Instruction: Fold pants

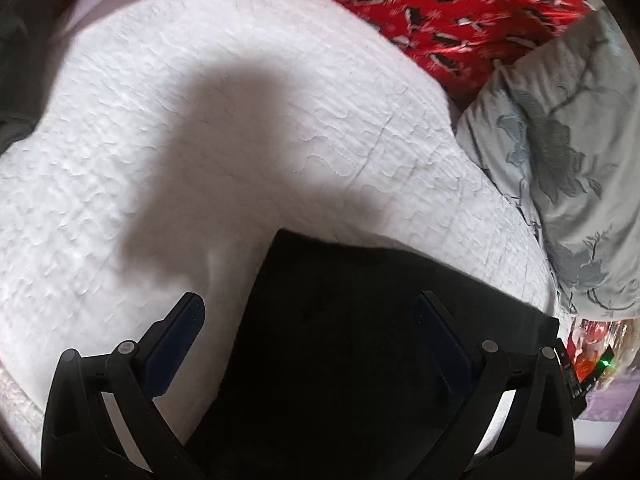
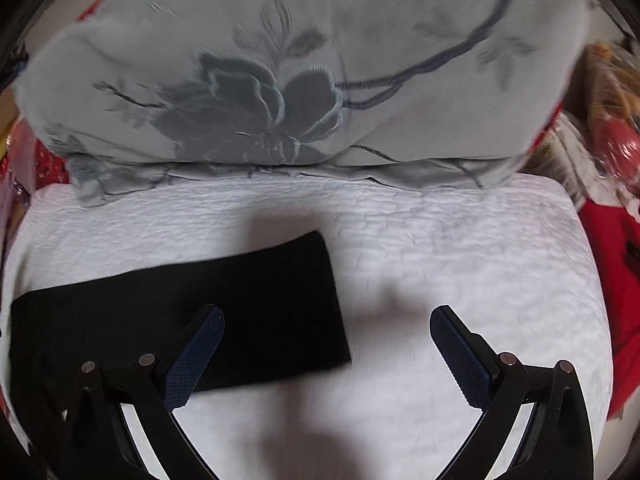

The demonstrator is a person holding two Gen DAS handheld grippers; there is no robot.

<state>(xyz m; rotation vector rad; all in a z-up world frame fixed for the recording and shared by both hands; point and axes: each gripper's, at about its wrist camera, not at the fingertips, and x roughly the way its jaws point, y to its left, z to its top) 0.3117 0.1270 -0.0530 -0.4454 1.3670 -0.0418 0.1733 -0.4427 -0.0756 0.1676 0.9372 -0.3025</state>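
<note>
In the left wrist view, the pants (image 1: 360, 340) lay as a flat black slab on the white bed (image 1: 200, 140), directly under and ahead of the left gripper (image 1: 308, 320). Its fingers (image 1: 176, 344) stood wide apart and held nothing; one hung over bare quilt, the other over the cloth, so the pants' near-left edge ran up between them. The cloth's far edge slanted away toward the grey floral pillow (image 1: 560, 140), with a red printed cover (image 1: 460, 12) beyond. The gripper looked down steeply from above the cloth; whether it touched the fabric was hard to judge, the black hiding any folds. In the right wrist view, the pants (image 2: 200, 304) formed a neat dark rectangle, apparently already folded, its long axis running left to right across the bed (image 2: 460, 260) and its right short end lying between the right gripper's (image 2: 326, 320) spread, empty fingers (image 2: 460, 356). The cloth lay mostly to the left of that gripper, so the left gripper was the nearer to its bulk. The pillow (image 2: 280, 80) sat well beyond.
</note>
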